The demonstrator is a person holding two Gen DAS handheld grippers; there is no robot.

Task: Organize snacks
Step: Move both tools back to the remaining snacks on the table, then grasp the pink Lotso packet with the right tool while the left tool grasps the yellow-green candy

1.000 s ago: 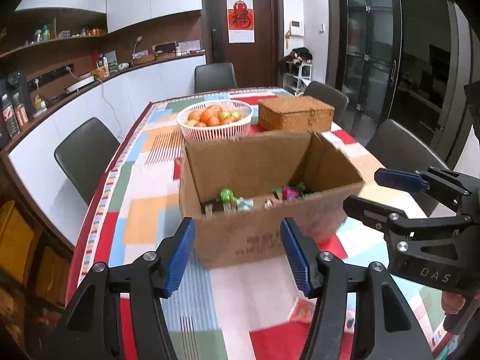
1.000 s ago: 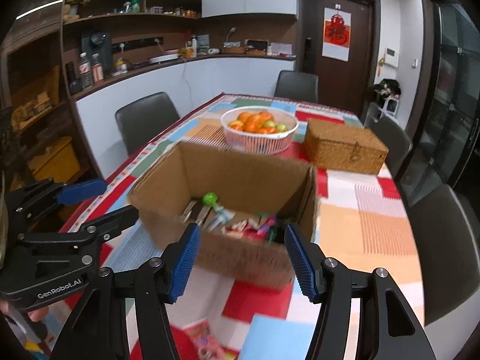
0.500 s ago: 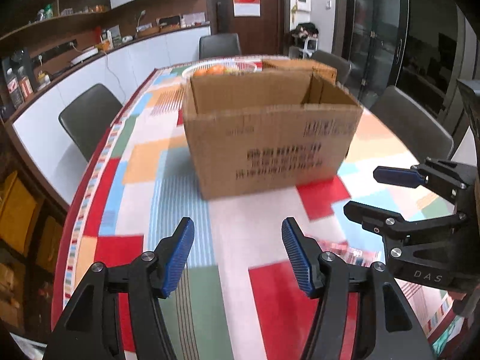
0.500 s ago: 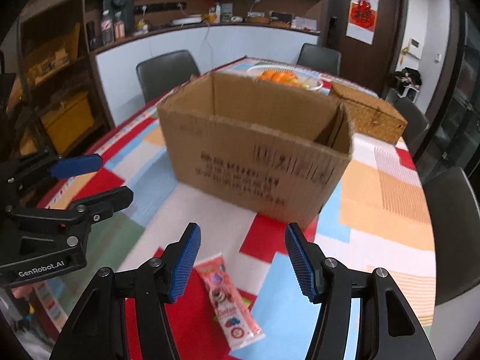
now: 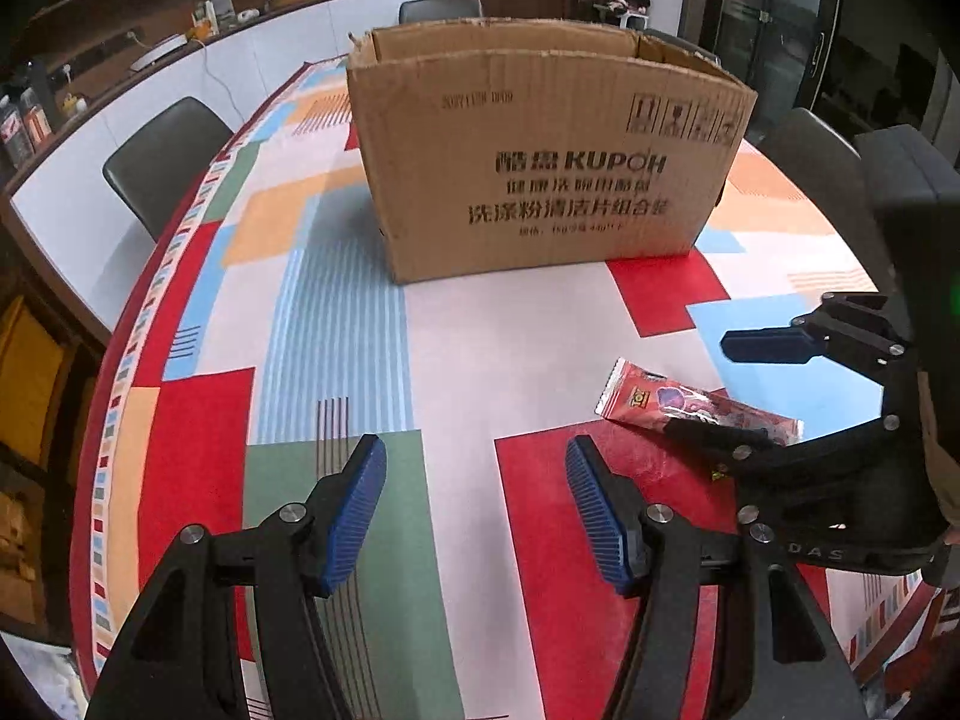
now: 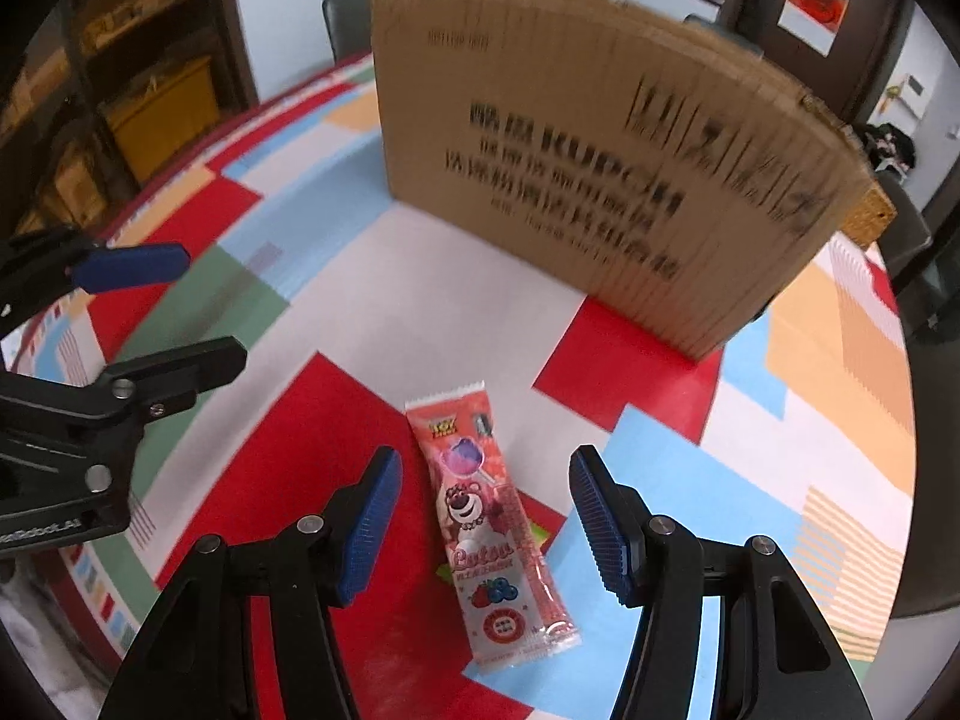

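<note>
A pink lollipop snack packet (image 6: 486, 528) lies flat on the tablecloth in front of a brown cardboard box (image 6: 600, 168). My right gripper (image 6: 483, 480) hangs just above the packet, open, one blue pad on each side and neither touching it. In the left wrist view the packet (image 5: 690, 405) lies to the right, partly hidden under the right gripper (image 5: 744, 387). The box (image 5: 558, 168) stands upright with its top open, its inside hidden from here. My left gripper (image 5: 474, 462) is open over bare cloth with nothing between its fingers; it also shows at the left edge of the right wrist view (image 6: 174, 312).
A patchwork tablecloth (image 5: 336, 312) in several colours covers the table, whose edge curves along the left. Dark chairs (image 5: 162, 150) stand around it. A wicker case (image 6: 870, 216) peeks out behind the box. Shelves and a counter line the far wall.
Both grippers have dropped from above the box toward the table and tilted down. The box's inside has gone out of sight. The snack packet now lies between the right gripper's fingers.
</note>
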